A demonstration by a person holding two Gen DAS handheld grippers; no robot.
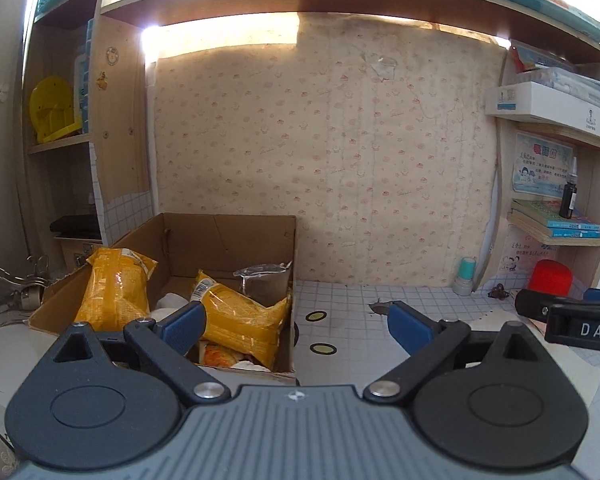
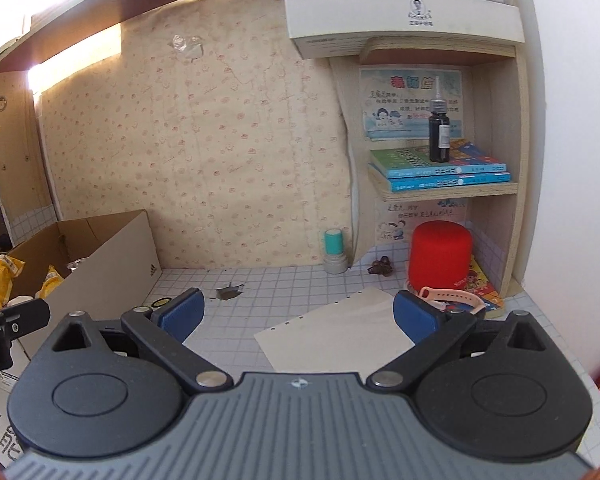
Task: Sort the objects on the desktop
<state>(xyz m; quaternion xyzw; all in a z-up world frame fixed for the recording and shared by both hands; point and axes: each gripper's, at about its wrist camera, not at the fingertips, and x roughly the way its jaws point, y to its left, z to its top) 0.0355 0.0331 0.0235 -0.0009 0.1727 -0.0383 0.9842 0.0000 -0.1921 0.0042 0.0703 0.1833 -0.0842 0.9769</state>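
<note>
In the left wrist view, the left gripper (image 1: 294, 322) hangs with its blue fingers spread wide and nothing between them, above the near right corner of a cardboard box (image 1: 228, 236) that sits on the grid-patterned tabletop (image 1: 420, 304). Inside the box lie two yellow snack packets (image 1: 240, 316) and a silvery pouch (image 1: 262, 282). Part of the right gripper (image 1: 572, 312) shows at the right edge, in front of a red cylinder (image 1: 550, 280). In the right wrist view, the right gripper (image 2: 298, 314) also stands wide and empty, over a punched white sheet (image 2: 332, 336) lying flat on the tabletop. Beyond its right finger a pink wristband (image 2: 454, 298) rests by the base of the red cylinder. A teal-capped stamp (image 2: 335, 254) stands upright against the wallpapered back, and a dark dropper bottle (image 2: 439, 128) stands on stacked books (image 2: 444, 170) on the small shelf.
</note>
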